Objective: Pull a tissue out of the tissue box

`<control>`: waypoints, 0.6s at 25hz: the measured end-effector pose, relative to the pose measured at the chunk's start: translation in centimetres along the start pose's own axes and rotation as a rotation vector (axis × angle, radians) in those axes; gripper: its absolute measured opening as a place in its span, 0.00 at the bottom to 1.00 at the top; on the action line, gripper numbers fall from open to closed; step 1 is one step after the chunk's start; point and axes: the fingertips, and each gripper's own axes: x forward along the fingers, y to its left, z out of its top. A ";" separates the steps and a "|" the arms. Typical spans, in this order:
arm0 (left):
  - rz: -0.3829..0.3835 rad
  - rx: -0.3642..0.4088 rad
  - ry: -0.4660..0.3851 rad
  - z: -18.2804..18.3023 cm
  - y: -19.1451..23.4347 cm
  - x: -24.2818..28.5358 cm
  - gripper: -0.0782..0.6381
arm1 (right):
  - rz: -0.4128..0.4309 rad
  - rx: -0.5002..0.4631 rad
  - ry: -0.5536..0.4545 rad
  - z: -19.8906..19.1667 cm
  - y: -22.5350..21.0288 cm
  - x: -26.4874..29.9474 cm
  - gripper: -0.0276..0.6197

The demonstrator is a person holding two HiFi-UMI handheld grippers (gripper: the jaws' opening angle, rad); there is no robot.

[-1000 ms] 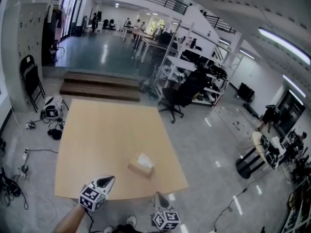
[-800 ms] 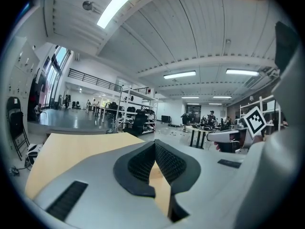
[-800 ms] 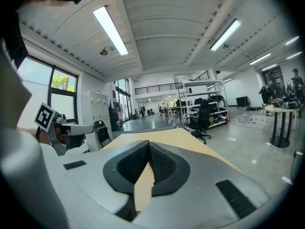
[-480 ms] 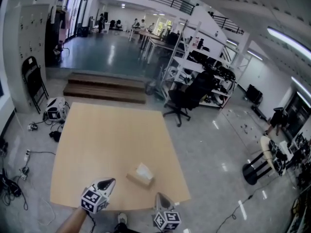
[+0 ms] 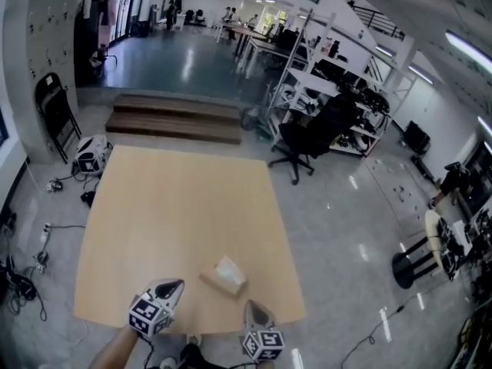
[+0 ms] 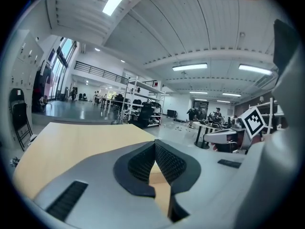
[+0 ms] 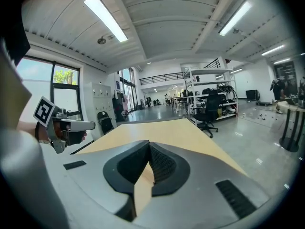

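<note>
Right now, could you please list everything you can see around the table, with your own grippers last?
table: one, light wood, centre.
tissue box: one, tan, near table's front edge.
tissue: one, white, sticking up from the box.
office chair: one, black, floor beyond table's far right corner.
folding chair: one, black, left wall.
steps: one flight, brown, behind table.
left gripper: one, grey, shut and empty, front left of box.
right gripper: one, grey, shut and empty, front right of box.

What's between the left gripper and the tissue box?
Nothing but bare tabletop lies between the left gripper and the tissue box; the head view shows it.
</note>
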 end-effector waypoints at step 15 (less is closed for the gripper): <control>0.057 -0.062 0.108 -3.5 2.2 1.8 0.12 | 0.024 0.026 0.091 -3.5 -2.1 4.7 0.06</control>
